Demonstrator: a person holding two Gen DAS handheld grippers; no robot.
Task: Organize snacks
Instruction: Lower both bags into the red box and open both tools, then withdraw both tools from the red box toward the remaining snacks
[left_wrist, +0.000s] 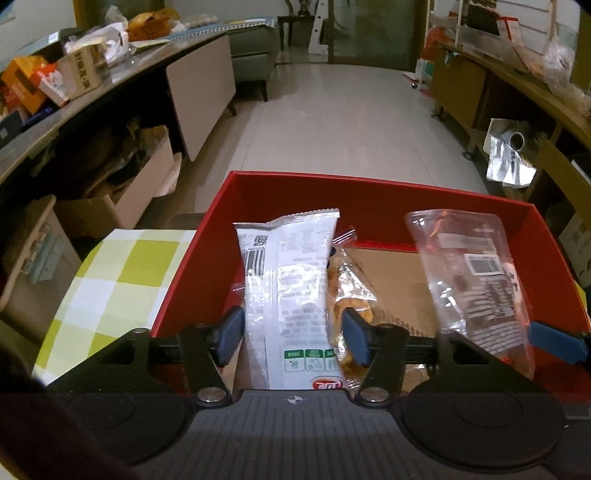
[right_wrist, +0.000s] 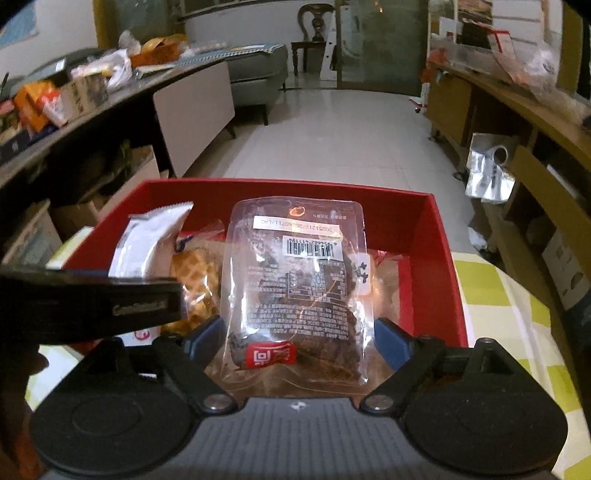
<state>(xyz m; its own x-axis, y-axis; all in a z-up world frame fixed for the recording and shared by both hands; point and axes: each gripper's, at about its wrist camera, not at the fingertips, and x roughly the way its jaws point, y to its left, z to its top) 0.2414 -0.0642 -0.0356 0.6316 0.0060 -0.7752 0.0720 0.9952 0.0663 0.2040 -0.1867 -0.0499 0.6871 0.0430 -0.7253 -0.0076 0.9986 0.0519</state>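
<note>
Both grippers are seen poised over the red box (left_wrist: 369, 195), each with a packet between blue pads. On the left gripper (left_wrist: 291, 334) the jaws are parted, slight gaps showing either side of the white snack packet (left_wrist: 288, 280), so it looks released rather than pinched; the packet is stood upright inside the box, just ahead of the tool. Beside it, touching its right edge, a clear bag of yellow crisps (left_wrist: 347, 291) is wedged against the right pad. On the right gripper (right_wrist: 299, 341) the jaws are spread wide around the clear packet of dark snacks (right_wrist: 295, 288), propped upright in the box; whether the pads press on it cannot be told. The left tool's black body (right_wrist: 92, 299) is pushed across the right view, covering part of the box. Underneath, a green-checked cloth (left_wrist: 118, 280) is spread, with cluttered shelves (left_wrist: 55, 85) set well beyond.
</note>
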